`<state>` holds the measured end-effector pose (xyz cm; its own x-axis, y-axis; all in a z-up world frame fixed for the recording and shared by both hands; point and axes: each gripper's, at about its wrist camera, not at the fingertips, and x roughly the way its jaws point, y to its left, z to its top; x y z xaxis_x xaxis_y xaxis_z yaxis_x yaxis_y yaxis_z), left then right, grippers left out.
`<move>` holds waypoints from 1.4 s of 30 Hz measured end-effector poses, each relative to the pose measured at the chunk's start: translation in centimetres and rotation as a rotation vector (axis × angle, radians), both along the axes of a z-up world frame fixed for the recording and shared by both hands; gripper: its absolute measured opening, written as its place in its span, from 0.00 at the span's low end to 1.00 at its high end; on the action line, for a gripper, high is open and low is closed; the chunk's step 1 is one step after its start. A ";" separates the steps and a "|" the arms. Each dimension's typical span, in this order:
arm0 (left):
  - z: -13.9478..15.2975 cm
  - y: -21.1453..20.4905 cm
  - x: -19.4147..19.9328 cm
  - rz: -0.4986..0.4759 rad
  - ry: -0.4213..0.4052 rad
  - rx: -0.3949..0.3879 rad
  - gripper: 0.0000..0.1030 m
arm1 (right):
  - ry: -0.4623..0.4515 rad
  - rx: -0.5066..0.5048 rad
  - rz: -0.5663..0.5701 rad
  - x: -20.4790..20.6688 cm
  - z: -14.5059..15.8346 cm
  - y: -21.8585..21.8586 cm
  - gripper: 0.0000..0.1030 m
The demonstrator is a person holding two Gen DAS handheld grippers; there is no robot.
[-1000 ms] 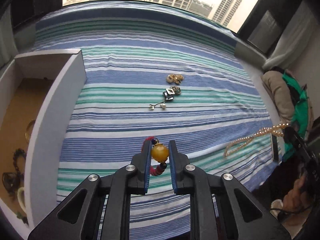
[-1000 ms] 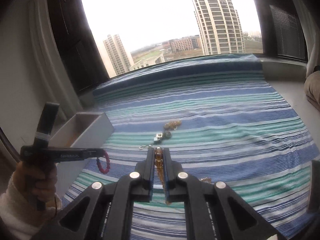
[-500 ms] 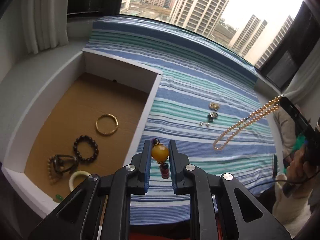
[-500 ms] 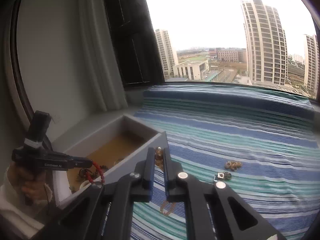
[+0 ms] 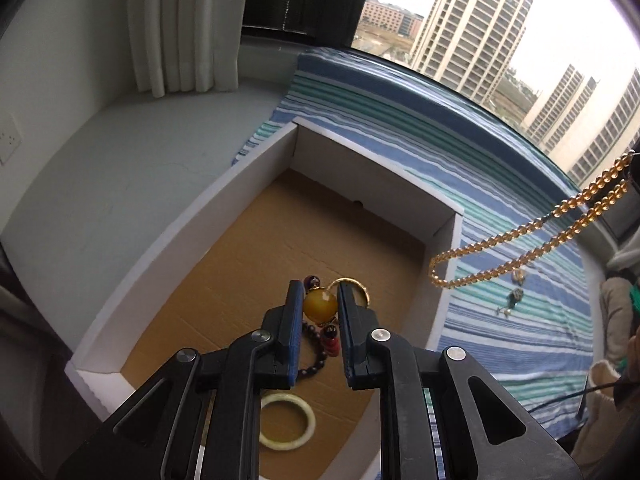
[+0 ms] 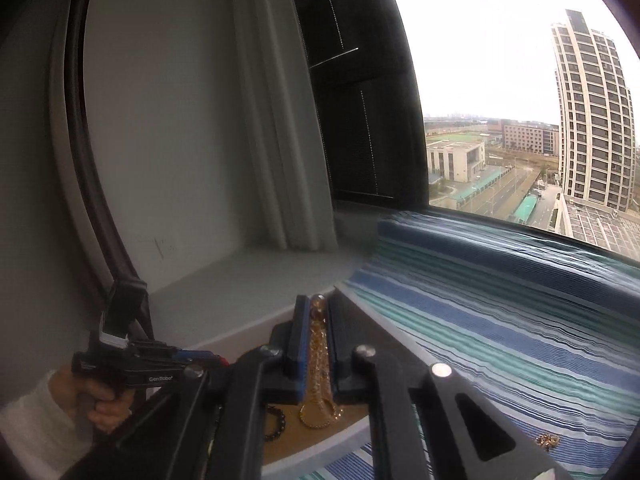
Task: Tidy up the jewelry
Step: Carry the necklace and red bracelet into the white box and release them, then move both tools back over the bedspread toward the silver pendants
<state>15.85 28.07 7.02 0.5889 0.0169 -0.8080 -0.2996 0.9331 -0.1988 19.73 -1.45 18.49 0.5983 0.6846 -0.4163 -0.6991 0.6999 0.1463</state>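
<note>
1. Both grippers now sit over the white box; half a second ago the left gripper was above its near right wall, and a second ago above the striped cloth.
2. That left gripper is clenched on the amber bead of a bracelet whose dark and red beads hang straight down below it, over the box's brown cardboard floor.
3. Under it in the box lie a gold bangle, a dark bead bracelet and, nearer the camera, a pale jade bangle.
4. At the box's right wall, the right gripper grips an amber bead necklace; its long loop droops from upper right to lower left toward the box.
5. Beyond the box's right wall, small gold and dark pieces rest on the striped cloth.
6. Left of the box runs a bare grey sill with white curtains; the box's far half is open floor.
</note>
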 end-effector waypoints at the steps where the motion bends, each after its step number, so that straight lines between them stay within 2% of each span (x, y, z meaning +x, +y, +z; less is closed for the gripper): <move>1: -0.3 0.5 0.5 0.005 0.005 0.000 0.15 | 0.009 -0.012 0.016 0.4 -0.4 1.3 0.08; 6: -2.8 3.1 3.2 0.042 0.039 -0.013 0.15 | 0.040 -0.103 0.046 3.2 -3.6 6.8 0.08; 11: -6.8 5.2 5.4 0.078 0.105 -0.051 0.15 | 0.083 -0.189 0.033 6.6 -7.2 9.9 0.08; 15: -10.4 6.1 7.0 0.096 0.173 -0.062 0.15 | 0.108 -0.256 -0.017 8.5 -10.5 10.8 0.08; 19: -12.6 5.9 7.7 0.097 0.222 -0.028 0.16 | 0.127 -0.348 -0.061 9.6 -14.2 10.9 0.08; 21: -12.8 5.5 7.6 0.100 0.230 -0.004 0.26 | 0.161 -0.364 -0.058 9.9 -15.6 10.6 0.10; 22: -12.5 5.3 7.3 0.099 0.223 0.004 0.41 | 0.165 -0.367 -0.063 9.7 -15.8 10.2 0.13; 23: -12.1 5.0 6.9 0.096 0.208 0.016 0.51 | 0.160 -0.371 -0.074 9.6 -16.0 10.0 0.26; 24: -11.5 4.6 6.4 0.091 0.195 0.033 0.55 | 0.151 -0.366 -0.088 9.4 -16.0 9.7 0.46; 26: -10.3 3.6 5.3 0.078 0.170 0.069 0.68 | 0.136 -0.325 -0.109 8.2 -15.6 8.8 0.56; 29: -8.1 1.2 2.9 0.050 0.130 0.111 0.75 | 0.140 -0.286 -0.116 5.6 -15.6 7.5 0.56; 32: -6.2 -2.0 0.0 0.003 0.073 0.133 0.83 | 0.166 -0.246 -0.124 2.7 -16.3 5.3 0.63; 37: -4.4 -9.6 -3.7 -0.133 -0.007 0.127 0.88 | 0.208 -0.262 -0.135 -2.5 -18.3 -0.2 0.63; 42: -5.5 -18.2 -5.4 -0.298 -0.014 0.073 0.88 | 0.208 -0.299 -0.238 -7.1 -19.7 -7.8 0.63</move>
<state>10.48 9.84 1.52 0.5878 -0.1006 -0.8027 -0.0079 0.9915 -0.1301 12.59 -9.28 -1.20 0.6071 0.3687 -0.7039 -0.4903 0.8709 0.0333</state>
